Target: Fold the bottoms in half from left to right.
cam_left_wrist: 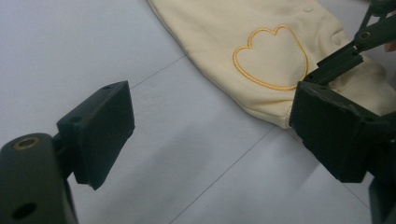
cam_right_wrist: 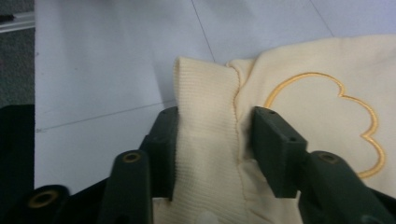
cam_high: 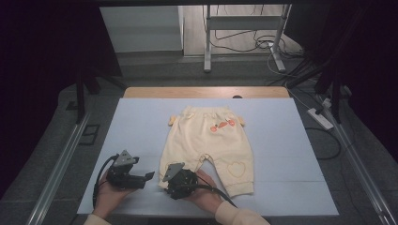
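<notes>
At the left of the high view, the person's left hand [cam_high: 109, 194] is holding the left gripper [cam_high: 149, 176] low over the pale blue sheet [cam_high: 281, 140] that is covering the bench [cam_high: 141, 92]. This gripper is lying released, its jaws standing wide apart with nothing between them, and it is pointing toward the small cream trousers [cam_high: 206, 140], just short of the near leg. In the left gripper view, the gripper [cam_left_wrist: 212, 135] is framing bare sheet [cam_left_wrist: 70, 46], with the trouser leg [cam_left_wrist: 243, 42] and its stitched orange heart outline [cam_left_wrist: 271, 58] lying just beyond the jaws, and the other gripper's jaw is reaching in at the upper right edge.

Moving right, the trousers are lying flat near the middle of the sheet, waistband away from the person and both legs pointing toward them. The right hand [cam_high: 204, 192] is holding the right gripper [cam_high: 165, 179] at the cuff of the left-hand leg in the high view. In the right gripper view, the right gripper [cam_right_wrist: 212, 140] is straddling the ribbed cuff [cam_right_wrist: 205, 121], its jaws sitting on either side of the fabric and touching it, though not pressed fully together. A stitched heart outline [cam_right_wrist: 369, 135] is showing on the cloth to the right of the jaws. Farther right, the other leg [cam_high: 237, 173] is lying untouched on the sheet.
</notes>
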Action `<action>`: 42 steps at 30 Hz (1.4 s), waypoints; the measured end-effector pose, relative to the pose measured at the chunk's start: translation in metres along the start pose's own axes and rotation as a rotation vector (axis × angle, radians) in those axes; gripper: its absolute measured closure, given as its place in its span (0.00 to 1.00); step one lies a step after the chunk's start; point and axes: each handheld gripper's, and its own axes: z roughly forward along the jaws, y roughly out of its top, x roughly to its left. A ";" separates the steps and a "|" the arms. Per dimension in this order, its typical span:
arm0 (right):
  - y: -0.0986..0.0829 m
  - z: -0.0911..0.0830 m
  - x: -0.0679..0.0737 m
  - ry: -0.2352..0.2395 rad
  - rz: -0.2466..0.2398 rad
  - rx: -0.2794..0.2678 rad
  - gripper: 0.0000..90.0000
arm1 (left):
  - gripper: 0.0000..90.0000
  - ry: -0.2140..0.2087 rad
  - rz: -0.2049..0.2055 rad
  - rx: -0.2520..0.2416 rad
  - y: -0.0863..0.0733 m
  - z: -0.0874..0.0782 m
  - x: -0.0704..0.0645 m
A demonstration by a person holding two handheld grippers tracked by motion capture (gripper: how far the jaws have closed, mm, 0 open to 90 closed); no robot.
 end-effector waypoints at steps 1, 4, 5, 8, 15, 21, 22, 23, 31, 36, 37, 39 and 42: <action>0.000 -0.002 -0.001 -0.019 -0.018 0.015 0.72 | 0.16 0.001 -0.002 0.000 0.000 0.001 0.000; 0.000 -0.003 -0.002 -0.028 -0.022 0.023 0.76 | 0.15 0.000 -0.001 0.001 0.001 0.002 0.000; -0.001 -0.005 -0.003 -0.021 -0.008 0.006 0.80 | 0.16 0.000 0.000 0.001 0.001 0.002 0.000; -0.001 -0.007 -0.002 -0.017 -0.006 0.001 0.83 | 0.16 0.001 0.000 0.002 0.001 0.002 0.001; -0.004 -0.019 -0.001 0.011 0.026 -0.007 0.86 | 0.16 -0.002 0.005 0.000 0.009 0.007 0.001; -0.007 -0.023 -0.002 0.044 0.066 -0.031 0.86 | 0.17 0.007 -0.020 -0.020 0.020 0.014 0.008; -0.007 -0.025 -0.002 0.045 0.068 -0.023 0.86 | 0.17 0.003 -0.024 -0.026 0.023 0.015 0.009; -0.008 -0.025 -0.002 0.050 0.076 -0.038 0.86 | 0.17 -0.002 -0.027 -0.030 0.026 0.017 0.011; -0.011 -0.026 -0.004 0.072 0.094 -0.051 0.86 | 0.19 -0.031 -0.025 -0.018 0.055 0.031 0.018; -0.011 -0.026 -0.005 0.077 0.098 -0.049 0.86 | 0.19 -0.048 -0.024 -0.010 0.068 0.039 0.024; -0.011 -0.026 -0.005 0.079 0.100 -0.046 0.86 | 0.19 -0.048 -0.024 -0.005 0.071 0.040 0.026; -0.012 -0.025 -0.006 0.090 0.110 -0.049 0.86 | 0.19 -0.044 -0.020 -0.001 0.075 0.042 0.028; -0.011 -0.025 -0.006 0.089 0.106 -0.047 0.86 | 0.19 -0.046 -0.015 -0.003 0.079 0.045 0.029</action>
